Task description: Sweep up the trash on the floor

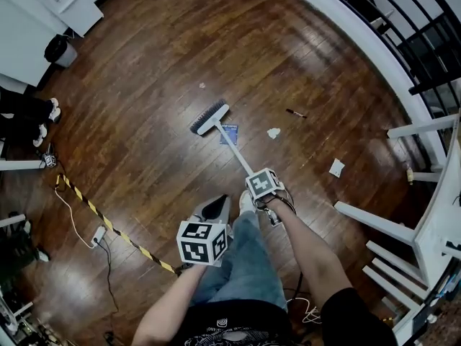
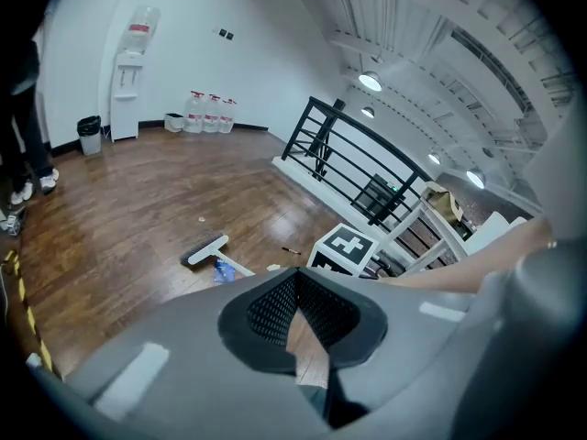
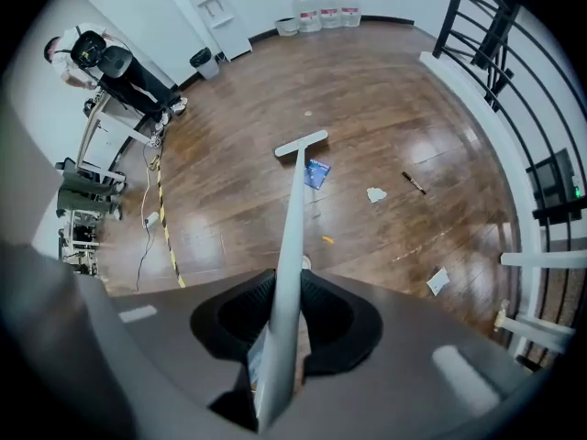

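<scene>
The right gripper (image 3: 286, 293) holds the broom (image 1: 209, 117) by its white handle: the handle runs between the two dark fingers (image 3: 229, 314), which are closed on it from both sides. From there the handle slopes forward and down to the brush head, which rests on the dark wooden floor (image 1: 144, 121) in front of the person. The left gripper (image 2: 295, 280) is held lower and nearer the body, beside the person's jeans. Its fingers (image 2: 271, 310) converge until the tips appear to meet, and only floor shows through the narrow gap behind them — nothing is held. The trash lies scattered on the floor. A blue scrap (image 1: 229, 133) lies just beside the handle, close behind the brush head. A crumpled white paper (image 1: 274, 132) lies near it on the right, and a pen (image 1: 295, 113) lies beyond that, towards the railing (image 1: 403, 34). A flat white paper (image 1: 336, 167) lies well apart from the brush head, near the white posts on the right. A small orange fragment (image 3: 327, 239) lies just to the right of the handle, between the blue scrap and the gripper. A pale speck (image 1: 202, 86) lies past the brush head; it is too small to identify. At the far left a black bin (image 1: 57, 49) stands against the wall, and a yellow-and-black striped tape (image 1: 108, 222) runs across the floor — well clear of the broom.
</scene>
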A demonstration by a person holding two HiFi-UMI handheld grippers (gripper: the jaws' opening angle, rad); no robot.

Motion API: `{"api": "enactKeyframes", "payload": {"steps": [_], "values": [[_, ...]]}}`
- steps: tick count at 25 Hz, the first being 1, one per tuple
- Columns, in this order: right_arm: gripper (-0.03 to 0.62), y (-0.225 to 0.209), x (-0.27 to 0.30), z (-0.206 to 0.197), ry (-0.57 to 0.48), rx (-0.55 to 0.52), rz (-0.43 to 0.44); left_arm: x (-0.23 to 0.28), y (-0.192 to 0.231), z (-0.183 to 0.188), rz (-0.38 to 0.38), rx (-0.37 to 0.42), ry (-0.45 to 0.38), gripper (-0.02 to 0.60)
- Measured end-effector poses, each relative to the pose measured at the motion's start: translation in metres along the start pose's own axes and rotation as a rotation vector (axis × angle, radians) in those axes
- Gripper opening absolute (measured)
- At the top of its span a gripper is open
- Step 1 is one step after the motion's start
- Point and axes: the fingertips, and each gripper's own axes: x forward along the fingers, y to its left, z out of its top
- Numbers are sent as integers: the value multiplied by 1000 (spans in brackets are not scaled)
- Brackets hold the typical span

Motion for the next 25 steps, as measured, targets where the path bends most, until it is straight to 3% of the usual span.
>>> {"api": "enactKeyframes", "payload": {"steps": [11,25], "values": [[86,-16,3,-34,49,51,3,7,-5,-7,-31,-6,10,6],[86,-65,-25,-131,134,86,-66,6,-52,-12,-119,7,0,6]]}}
